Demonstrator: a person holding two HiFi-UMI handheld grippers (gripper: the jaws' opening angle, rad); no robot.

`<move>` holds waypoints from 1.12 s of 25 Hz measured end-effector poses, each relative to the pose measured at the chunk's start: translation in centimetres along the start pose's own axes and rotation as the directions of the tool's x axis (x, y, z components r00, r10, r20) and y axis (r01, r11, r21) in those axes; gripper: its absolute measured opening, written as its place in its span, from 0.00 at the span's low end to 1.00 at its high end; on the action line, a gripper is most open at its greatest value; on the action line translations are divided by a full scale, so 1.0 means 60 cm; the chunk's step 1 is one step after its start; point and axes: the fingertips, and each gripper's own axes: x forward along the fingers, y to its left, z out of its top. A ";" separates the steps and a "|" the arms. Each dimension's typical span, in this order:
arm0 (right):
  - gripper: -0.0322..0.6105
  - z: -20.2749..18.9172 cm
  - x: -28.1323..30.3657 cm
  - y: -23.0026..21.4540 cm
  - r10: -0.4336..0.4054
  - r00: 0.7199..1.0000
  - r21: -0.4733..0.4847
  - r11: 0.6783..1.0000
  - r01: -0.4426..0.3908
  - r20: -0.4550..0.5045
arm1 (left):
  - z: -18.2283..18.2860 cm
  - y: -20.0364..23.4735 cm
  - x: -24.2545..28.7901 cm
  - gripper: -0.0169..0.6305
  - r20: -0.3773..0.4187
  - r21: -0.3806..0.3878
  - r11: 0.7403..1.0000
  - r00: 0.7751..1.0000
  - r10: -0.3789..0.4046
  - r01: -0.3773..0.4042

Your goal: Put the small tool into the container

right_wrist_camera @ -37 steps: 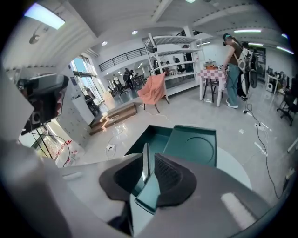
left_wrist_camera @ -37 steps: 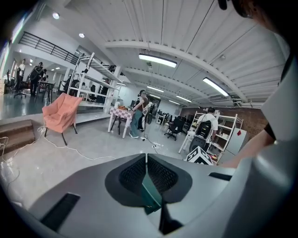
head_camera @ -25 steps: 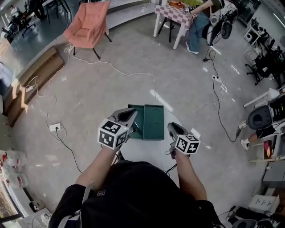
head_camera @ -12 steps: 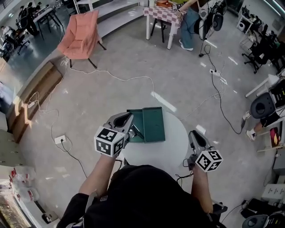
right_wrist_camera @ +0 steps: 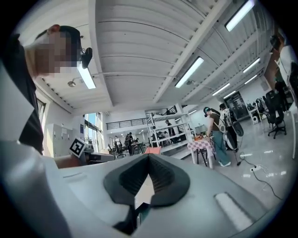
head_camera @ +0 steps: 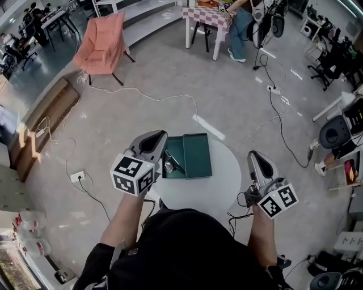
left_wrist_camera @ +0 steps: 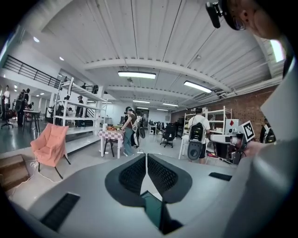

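A green container (head_camera: 195,154) lies open on the round white table (head_camera: 210,190), its two flat halves side by side. A small dark metallic tool (head_camera: 172,165) lies in the left half near the front edge. My left gripper (head_camera: 159,136) hovers over the container's left edge, shut and empty, tilted up toward the room (left_wrist_camera: 147,155); a green corner of the container (left_wrist_camera: 153,211) shows under its jaws. My right gripper (head_camera: 255,154) is off the table's right side, also shut with nothing in it (right_wrist_camera: 149,158).
A pink chair (head_camera: 106,41) and a checkered table (head_camera: 205,17) with a person beside it stand far behind. Cables (head_camera: 170,97) run over the floor, with a power strip (head_camera: 77,177) at the left. Office chairs (head_camera: 334,133) stand to the right.
My right gripper has swung from beside the container out past the table's right edge. The left gripper has shifted slightly left and stayed over the container's left side.
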 end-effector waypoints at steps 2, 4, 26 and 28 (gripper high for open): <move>0.06 0.012 0.007 0.013 0.006 1.000 -0.034 0.999 -0.006 0.006 | 0.012 0.009 -0.004 0.05 0.014 0.012 1.000 1.000 0.011 -0.012; 0.06 0.023 0.015 0.019 -0.003 1.000 -0.044 0.999 0.003 0.014 | 0.015 0.021 -0.007 0.05 0.020 0.016 1.000 0.999 0.025 -0.025; 0.06 0.018 0.025 0.008 -0.037 0.999 -0.014 0.999 0.037 0.007 | 0.005 0.021 -0.002 0.05 0.012 -0.007 1.000 1.000 0.021 -0.021; 0.06 0.021 0.024 0.009 -0.040 0.999 -0.015 0.999 0.040 0.009 | 0.004 0.018 -0.002 0.05 0.008 -0.009 1.000 1.000 0.019 -0.019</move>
